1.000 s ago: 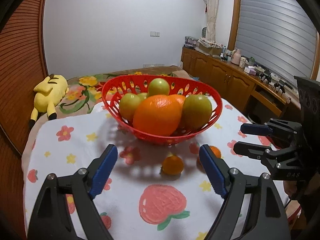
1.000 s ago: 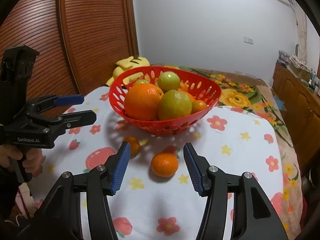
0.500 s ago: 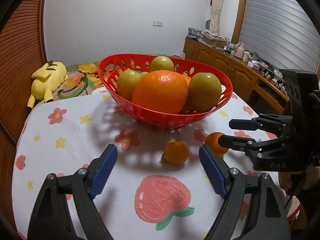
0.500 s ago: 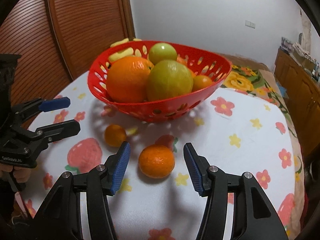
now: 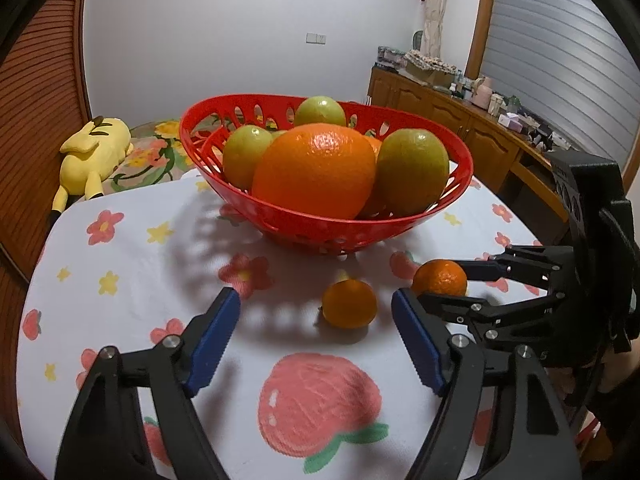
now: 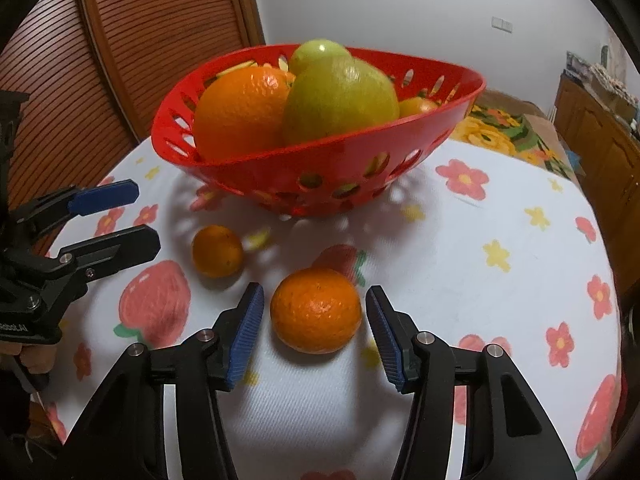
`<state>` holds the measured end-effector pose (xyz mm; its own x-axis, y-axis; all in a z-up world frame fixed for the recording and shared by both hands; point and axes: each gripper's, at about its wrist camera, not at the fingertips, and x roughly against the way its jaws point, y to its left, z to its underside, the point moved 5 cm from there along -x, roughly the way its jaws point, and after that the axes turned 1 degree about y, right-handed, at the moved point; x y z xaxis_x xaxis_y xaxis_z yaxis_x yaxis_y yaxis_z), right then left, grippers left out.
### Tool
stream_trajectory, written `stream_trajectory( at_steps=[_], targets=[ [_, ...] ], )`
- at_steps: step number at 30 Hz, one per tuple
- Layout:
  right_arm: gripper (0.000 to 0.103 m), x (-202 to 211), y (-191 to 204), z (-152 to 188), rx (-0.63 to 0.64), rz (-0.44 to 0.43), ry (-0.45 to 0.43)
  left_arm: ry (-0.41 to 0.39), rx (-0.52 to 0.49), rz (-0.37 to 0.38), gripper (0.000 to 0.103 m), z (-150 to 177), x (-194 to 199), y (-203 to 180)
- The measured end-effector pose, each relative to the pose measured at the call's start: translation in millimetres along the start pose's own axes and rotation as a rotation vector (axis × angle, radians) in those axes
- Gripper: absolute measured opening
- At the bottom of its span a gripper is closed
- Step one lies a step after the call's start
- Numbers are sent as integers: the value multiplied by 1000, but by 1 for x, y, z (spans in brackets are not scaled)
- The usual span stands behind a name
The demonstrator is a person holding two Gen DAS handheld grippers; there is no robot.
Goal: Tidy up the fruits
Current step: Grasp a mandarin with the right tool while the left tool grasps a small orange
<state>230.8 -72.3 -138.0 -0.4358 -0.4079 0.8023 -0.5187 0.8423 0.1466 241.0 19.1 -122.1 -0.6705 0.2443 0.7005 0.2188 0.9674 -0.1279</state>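
Both tongs have dropped toward the desk (image 6: pixel 460 264) over the last second, and the red basket (image 5: pixel 320 232), already heaped with a large orange (image 5: pixel 316 172) and green fruits (image 5: pixel 412 176), now looms higher and nearer in both wrist views. The right tongs (image 6: pixel 316 328) have come down around the bigger mandarin (image 6: pixel 316 310), which sits on the flowered cloth between their blue pads (image 6: pixel 248 328); the jaws have just been closing, but a thin gap shows on each side, so they are open and not yet gripping. The left tongs (image 5: pixel 316 336) have also just been narrowing and stand open with nothing inside them; the smaller mandarin (image 5: pixel 349 303) lies just ahead of their tips, near the basket's foot. Both loose mandarins rest on the desk outside the basket, so the sorting looks close to its last two pickups, with the right one probably first to be squeezed and lifted in
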Motion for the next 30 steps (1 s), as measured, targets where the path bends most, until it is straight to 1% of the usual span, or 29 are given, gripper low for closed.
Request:
stream_trajectory(
  at_steps=[1, 3, 6, 10, 14, 24, 28, 30],
  targets=[
    [47, -1, -1, 1, 0, 5, 3, 4, -3, 1, 76, 0, -1, -1],
    [46, 1, -1, 1, 2, 2, -2, 13, -9, 2, 75, 1, -4, -3],
    [46, 5, -3, 3, -6, -5, -9, 26, -19, 7, 73, 1, -8, -7],
    [46, 11, -3, 6, -6, -1, -27, 50, -22, 20, 66, 1, -15, -10],
    [46, 20, -4, 8, -3, 5, -45, 74, -26, 27, 62, 1, -23, -13],
    [46, 28, -6, 14, -2, 2, -63, 118, -21, 26, 60, 2, -40, -17],
    [46, 29, -4, 15, -1, -1, -68, 128, -25, 25, 56, 3, -43, -18],
    [46, 30, -4, 16, -1, -2, -70, 134, -23, 28, 53, 4, -46, -18]
  ],
)
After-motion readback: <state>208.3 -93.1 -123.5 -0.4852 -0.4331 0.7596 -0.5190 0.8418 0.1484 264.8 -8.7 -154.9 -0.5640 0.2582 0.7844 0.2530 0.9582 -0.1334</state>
